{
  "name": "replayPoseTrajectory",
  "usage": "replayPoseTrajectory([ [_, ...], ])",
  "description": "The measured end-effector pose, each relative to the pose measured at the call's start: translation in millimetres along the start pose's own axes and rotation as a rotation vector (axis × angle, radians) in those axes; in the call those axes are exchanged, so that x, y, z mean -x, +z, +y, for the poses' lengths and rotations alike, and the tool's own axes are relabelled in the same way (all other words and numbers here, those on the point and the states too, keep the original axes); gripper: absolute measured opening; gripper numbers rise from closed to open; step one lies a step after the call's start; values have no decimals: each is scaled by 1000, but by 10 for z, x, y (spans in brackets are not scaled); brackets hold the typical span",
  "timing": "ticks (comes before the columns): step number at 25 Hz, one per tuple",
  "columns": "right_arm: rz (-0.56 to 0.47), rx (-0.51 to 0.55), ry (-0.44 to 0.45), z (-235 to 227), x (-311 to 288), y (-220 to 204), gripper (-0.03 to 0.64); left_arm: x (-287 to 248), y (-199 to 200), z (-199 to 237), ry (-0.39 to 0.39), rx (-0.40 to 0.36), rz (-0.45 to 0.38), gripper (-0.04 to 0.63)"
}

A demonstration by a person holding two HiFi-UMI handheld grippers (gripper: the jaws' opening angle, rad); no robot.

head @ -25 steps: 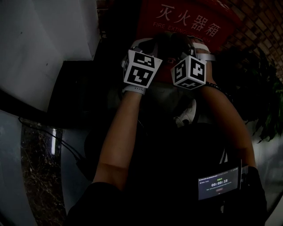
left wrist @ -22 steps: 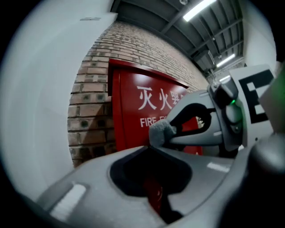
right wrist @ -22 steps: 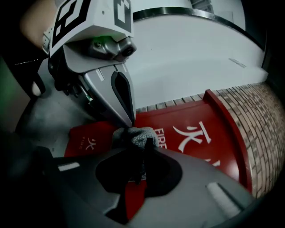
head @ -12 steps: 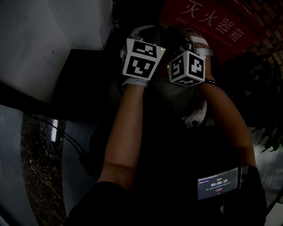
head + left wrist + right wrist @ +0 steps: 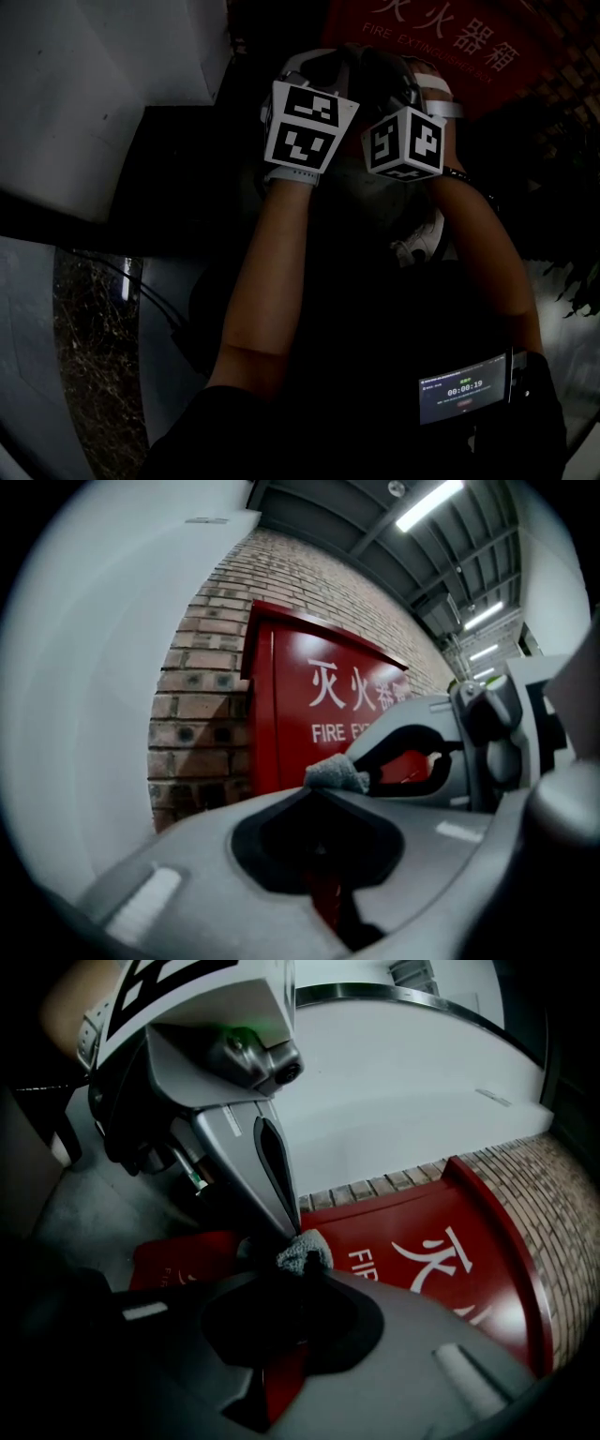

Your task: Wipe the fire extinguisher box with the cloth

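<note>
The red fire extinguisher box (image 5: pixel 309 714) with white lettering stands against a brick wall; it also shows in the head view (image 5: pixel 441 37) and the right gripper view (image 5: pixel 441 1251). A small tuft of grey cloth (image 5: pixel 336 774) pokes out at the tip of my left gripper (image 5: pixel 323 787), whose jaws are shut on it. My right gripper (image 5: pixel 300 1271) is shut on the same grey cloth (image 5: pixel 302 1251). Both tips meet just in front of the box. In the dark head view the left gripper (image 5: pixel 323 70) and right gripper (image 5: pixel 412 80) sit side by side; the cloth is hidden there.
A white pillar (image 5: pixel 94 94) rises left of the box, and a brick wall (image 5: pixel 202 696) runs behind it. Cables (image 5: pixel 141 291) lie on the floor at the left. Plant leaves (image 5: pixel 581 281) hang at the right. A small timer screen (image 5: pixel 464 394) is strapped to the right arm.
Both grippers stay close together at the box, cubes almost unmoved. The head view has shifted, so the box lettering sits higher and further right. The timer reads one second later.
</note>
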State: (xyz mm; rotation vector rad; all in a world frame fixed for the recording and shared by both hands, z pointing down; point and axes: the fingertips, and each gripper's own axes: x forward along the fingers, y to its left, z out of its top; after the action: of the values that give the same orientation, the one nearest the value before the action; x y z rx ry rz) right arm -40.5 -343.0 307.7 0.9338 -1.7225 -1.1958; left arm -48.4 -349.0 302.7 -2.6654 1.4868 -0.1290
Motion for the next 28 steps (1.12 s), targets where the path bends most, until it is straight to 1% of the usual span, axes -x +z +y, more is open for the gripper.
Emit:
replayPoseTrajectory([
  [5,15,-8,-41,-29,116,-192,32,-92,14,-205,-29,12,-28,3],
  [12,42,33,-113,-45,263,-484,33,-235,-18,-506,-56,10,-51,3],
  [18,84,51,-158,-38,395,-797,32,-390,-78,-889,-110,-10,-27,3],
  [24,135,1,-142,32,520,-1125,32,-487,-113,-1157,-122,0,-36,3],
  [28,161,-62,-139,48,612,-1366,34,-557,-122,-1348,-160,-22,-42,3],
])
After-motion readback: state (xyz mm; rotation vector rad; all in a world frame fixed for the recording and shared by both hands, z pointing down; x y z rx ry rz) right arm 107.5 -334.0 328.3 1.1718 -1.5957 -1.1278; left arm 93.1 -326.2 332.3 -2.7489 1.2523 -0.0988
